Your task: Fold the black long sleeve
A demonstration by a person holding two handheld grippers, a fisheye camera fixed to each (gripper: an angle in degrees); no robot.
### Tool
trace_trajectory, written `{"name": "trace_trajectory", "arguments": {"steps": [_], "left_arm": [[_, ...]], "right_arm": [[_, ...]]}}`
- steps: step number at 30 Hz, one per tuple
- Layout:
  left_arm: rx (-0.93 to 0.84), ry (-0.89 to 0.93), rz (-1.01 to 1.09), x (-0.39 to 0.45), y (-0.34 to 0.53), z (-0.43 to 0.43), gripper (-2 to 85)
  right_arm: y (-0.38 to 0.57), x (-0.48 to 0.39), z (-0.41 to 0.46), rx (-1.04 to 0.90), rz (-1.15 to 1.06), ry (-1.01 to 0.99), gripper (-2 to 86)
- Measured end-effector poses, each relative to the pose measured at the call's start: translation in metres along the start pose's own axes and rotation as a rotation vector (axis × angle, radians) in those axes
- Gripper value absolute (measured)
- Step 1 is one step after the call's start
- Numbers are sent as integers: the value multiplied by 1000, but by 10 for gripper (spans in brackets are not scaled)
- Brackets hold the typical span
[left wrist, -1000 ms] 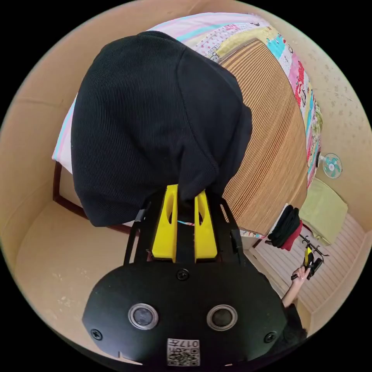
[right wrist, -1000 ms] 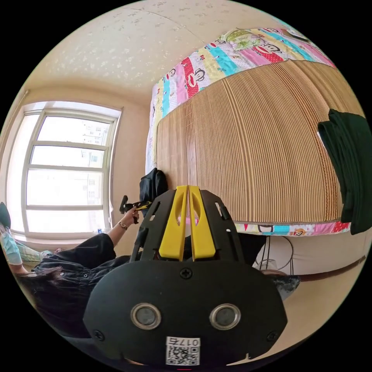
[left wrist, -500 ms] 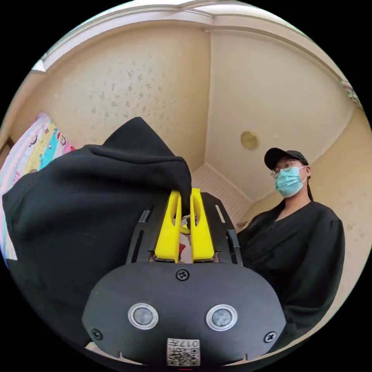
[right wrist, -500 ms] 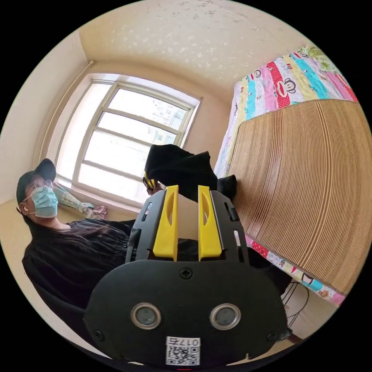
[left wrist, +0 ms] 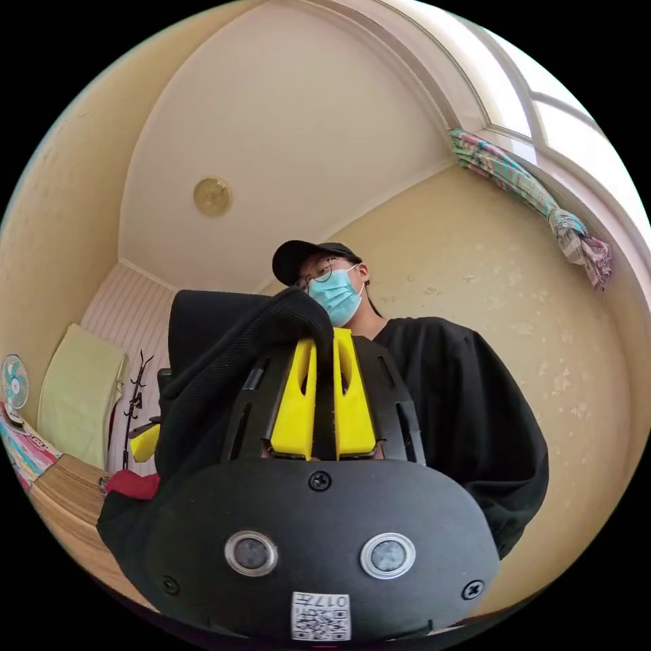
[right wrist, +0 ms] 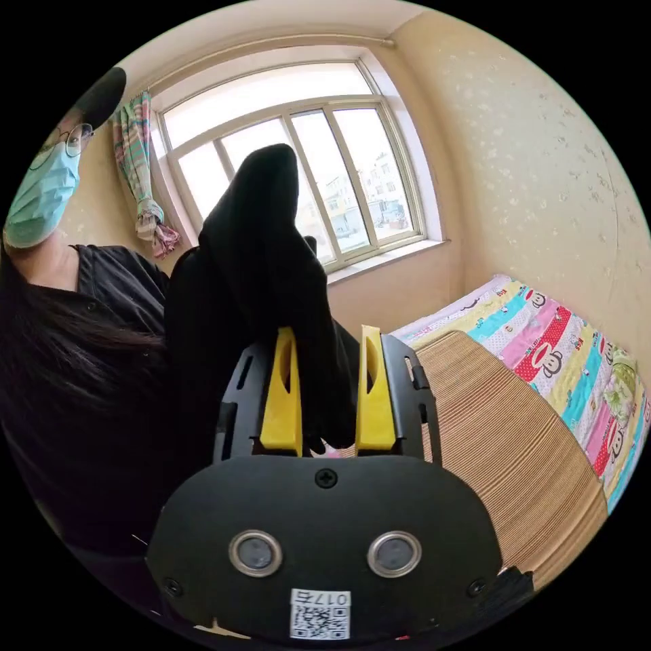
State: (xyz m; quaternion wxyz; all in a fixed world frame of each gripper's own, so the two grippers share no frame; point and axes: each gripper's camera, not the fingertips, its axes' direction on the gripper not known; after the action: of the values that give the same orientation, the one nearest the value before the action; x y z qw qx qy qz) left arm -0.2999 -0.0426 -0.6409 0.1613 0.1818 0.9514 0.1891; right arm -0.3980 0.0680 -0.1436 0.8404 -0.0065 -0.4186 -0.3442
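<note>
Gripping the black long sleeve (left wrist: 224,352) aloft, the left tongs (left wrist: 324,339) were clamped on it; the right tongs (right wrist: 329,339) stood wide, fabric hanging between, above the bed (right wrist: 542,407).

Both views look up from low, close to the person (left wrist: 434,400), sharing the black long sleeve (right wrist: 261,271).

This was a bedroom in a home. A bed (right wrist: 542,380) carried a bright patterned quilt (right wrist: 569,359) under a slatted mat (right wrist: 502,441), beside a curtained window (right wrist: 305,163), with a coat stand (left wrist: 132,400) and fan (left wrist: 13,383) nearby.
</note>
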Motion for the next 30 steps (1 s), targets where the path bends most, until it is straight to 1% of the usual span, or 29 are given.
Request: {"name": "trace_trajectory", "arguments": {"steps": [1, 2, 3, 4, 5, 6, 8, 9, 10, 11, 13, 14, 15, 16, 17, 19, 22, 23, 25, 27, 29, 30], "left_arm": [[12, 18, -39, -12, 16, 10, 44], [11, -15, -75, -16, 28, 17, 45], [4, -51, -90, -16, 32, 19, 47], [-31, -155, -131, -11, 38, 24, 50], [-91, -303, -202, -7, 42, 27, 54], [-124, -396, -242, -4, 45, 28, 58], [-274, -789, -454, -4, 60, 31, 81], [-314, -880, -499, -4, 64, 32, 89], [-365, -1067, -564, -4, 73, 35, 104], [-400, -1202, -594, -3, 81, 43, 122], [-411, -1247, -567, -6, 89, 65, 145], [-401, -1228, -534, -13, 94, 85, 151], [-398, -1215, -519, -17, 97, 96, 152], [-409, -1177, -501, -32, 104, 120, 154], [-447, -1140, -492, -50, 112, 147, 154], [-527, -1131, -507, -81, 128, 186, 155], [-639, -1232, -526, -127, 156, 238, 165], [-656, -1294, -517, -141, 166, 250, 168], [-664, -1359, -498, -160, 179, 264, 164], [-657, -1372, -492, -176, 191, 274, 137], [-634, -1385, -464, -184, 199, 278, 72], [-608, -1380, -453, -183, 198, 276, 61]], "right_arm": [[7, -8, 7, 7, 34, 69, 50], [15, -14, 0, 65, 94, 169, 49], [20, -17, -9, 106, 123, 204, 48], [28, -22, -33, 199, 175, 265, 48], [30, -30, -50, 222, 200, 331, 47], [30, -37, -56, 231, 192, 377, 47], [25, -70, -68, 261, 105, 527, 46], [22, -77, -67, 253, 93, 549, 46], [16, -86, -63, 229, 86, 586, 46], [10, -92, -56, 202, 85, 608, 45], [2, -96, -43, 151, 84, 619, 44], [-4, -98, -30, 87, 75, 634, 42], [-7, -99, -21, 46, 76, 671, 41], [-11, -103, -6, -3, 74, 760, 40], [-15, -107, 2, -16, 71, 804, 39], [-22, -112, 7, -32, 79, 839, 39], [-38, -119, 7, -70, 100, 903, 41], [-44, -120, 9, -107, 106, 930, 41], [-51, -125, 12, -127, 109, 932, 42], [-53, -129, 12, -112, 129, 922, 44], [-49, -127, 5, -92, 153, 937, 47], [-46, -126, 1, -80, 154, 940, 48]]}}
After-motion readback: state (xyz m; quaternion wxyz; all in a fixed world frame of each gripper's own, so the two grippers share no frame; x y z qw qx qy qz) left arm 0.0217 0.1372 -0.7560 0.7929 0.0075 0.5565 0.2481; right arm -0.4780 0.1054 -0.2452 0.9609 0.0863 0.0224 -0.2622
